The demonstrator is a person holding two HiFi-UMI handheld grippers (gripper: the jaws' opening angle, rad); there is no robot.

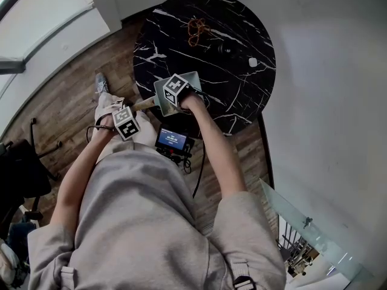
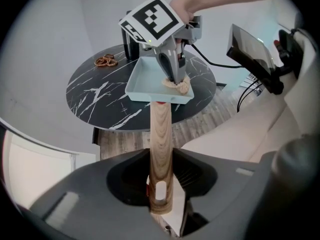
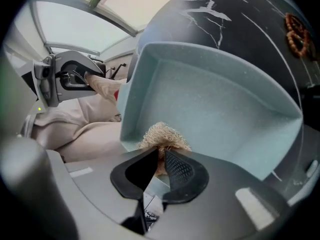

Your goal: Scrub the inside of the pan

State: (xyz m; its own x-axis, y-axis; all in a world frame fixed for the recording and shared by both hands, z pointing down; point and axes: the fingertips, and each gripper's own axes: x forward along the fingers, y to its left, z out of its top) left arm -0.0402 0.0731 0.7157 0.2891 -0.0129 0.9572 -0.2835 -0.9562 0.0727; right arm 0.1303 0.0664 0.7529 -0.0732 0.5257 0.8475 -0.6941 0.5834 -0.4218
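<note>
- Left gripper (image 2: 160, 191): jaws clamped on the wooden handle (image 2: 161, 134) of the pan (image 2: 147, 81), near the handle's free end.
- Pan: light blue, square, sits over the near edge of the round black marble table (image 1: 230, 59); cannot tell whether it rests on the top.
- Right gripper (image 3: 160, 160): jaws closed tight on a beige fibrous scrubber (image 3: 162, 134), pointing steeply down into the pan.
- Scrubber touches the pan floor, close to the wall on the handle side.
- Small brown knotted item (image 1: 196, 32) lies at the table's far side, well apart from the pan.
</note>
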